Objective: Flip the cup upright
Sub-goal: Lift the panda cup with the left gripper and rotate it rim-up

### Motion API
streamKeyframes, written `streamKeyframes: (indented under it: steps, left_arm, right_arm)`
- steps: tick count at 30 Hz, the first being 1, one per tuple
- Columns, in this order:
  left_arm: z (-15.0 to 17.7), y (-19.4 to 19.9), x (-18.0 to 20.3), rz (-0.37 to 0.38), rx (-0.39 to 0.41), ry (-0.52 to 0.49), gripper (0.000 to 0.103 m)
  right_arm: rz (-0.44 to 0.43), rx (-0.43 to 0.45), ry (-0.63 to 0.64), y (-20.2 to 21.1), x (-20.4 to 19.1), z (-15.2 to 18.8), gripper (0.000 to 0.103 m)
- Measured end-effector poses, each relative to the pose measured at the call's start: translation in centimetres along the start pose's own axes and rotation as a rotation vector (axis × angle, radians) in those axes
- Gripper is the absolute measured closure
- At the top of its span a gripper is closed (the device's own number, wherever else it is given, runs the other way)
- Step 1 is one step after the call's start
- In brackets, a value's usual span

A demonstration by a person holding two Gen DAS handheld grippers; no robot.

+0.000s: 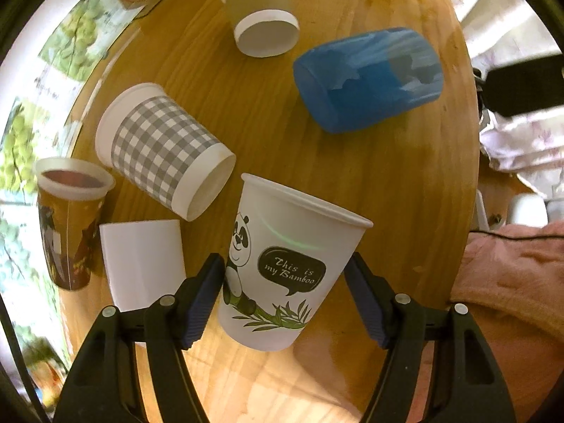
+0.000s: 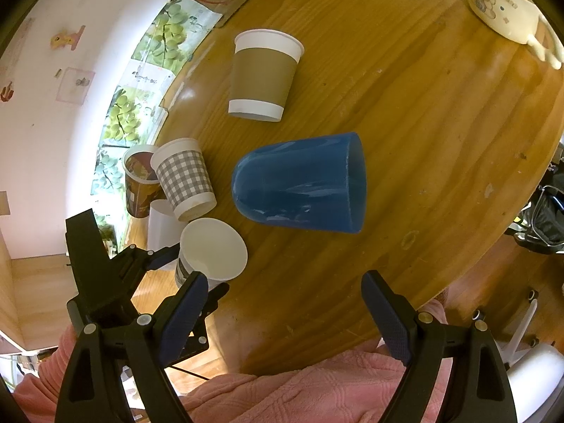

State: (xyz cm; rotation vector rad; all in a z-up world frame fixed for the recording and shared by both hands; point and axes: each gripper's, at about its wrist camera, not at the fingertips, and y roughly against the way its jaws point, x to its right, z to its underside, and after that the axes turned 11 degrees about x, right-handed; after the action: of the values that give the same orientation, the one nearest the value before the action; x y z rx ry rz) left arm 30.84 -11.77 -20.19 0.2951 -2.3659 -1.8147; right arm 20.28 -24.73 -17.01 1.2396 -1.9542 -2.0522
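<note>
A white panda paper cup (image 1: 278, 268) stands rim up, slightly tilted, between the fingers of my left gripper (image 1: 283, 299). The jaws are open: the left pad is close to the cup wall and a gap shows at the right pad. The same cup (image 2: 211, 250) shows from above in the right wrist view, with the left gripper (image 2: 187, 268) around it. My right gripper (image 2: 282, 320) is open and empty over the table's near edge. A blue plastic cup (image 2: 299, 183) lies on its side ahead of it, also in the left wrist view (image 1: 366, 77).
On the round wooden table (image 2: 423, 105) a grey checked cup (image 1: 162, 148) and a brown-sleeved cup (image 2: 264, 74) lie on their sides. A brown printed cup (image 1: 68, 218) stands upright beside a white cup (image 1: 141, 264). A cream mug (image 2: 504, 3) stands far right. A pink sleeve (image 2: 282, 394) is near.
</note>
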Motion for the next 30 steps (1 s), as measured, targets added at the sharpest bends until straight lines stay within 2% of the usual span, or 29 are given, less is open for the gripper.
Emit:
streamKeyframes:
  steps: [13, 25, 30]
  left_arm:
    - [0.0, 0.7, -2.4, -0.08, -0.04, 0.286, 0.03]
    - [1.7, 1.6, -4.6, -0.126, -0.019, 0.634, 0.03]
    - [2.8, 1.7, -4.6, -0.119, -0.009, 0.798, 0.03]
  right_arm:
    - [-0.023, -0.013, 0.087, 1.5, 0.4, 0.3, 0.014]
    - [-0.042, -0.037, 0.209, 3.0, 0.4, 0.4, 0.014]
    - [-0.047, -0.054, 0.27, 3.4, 0.1, 0.7, 0.014]
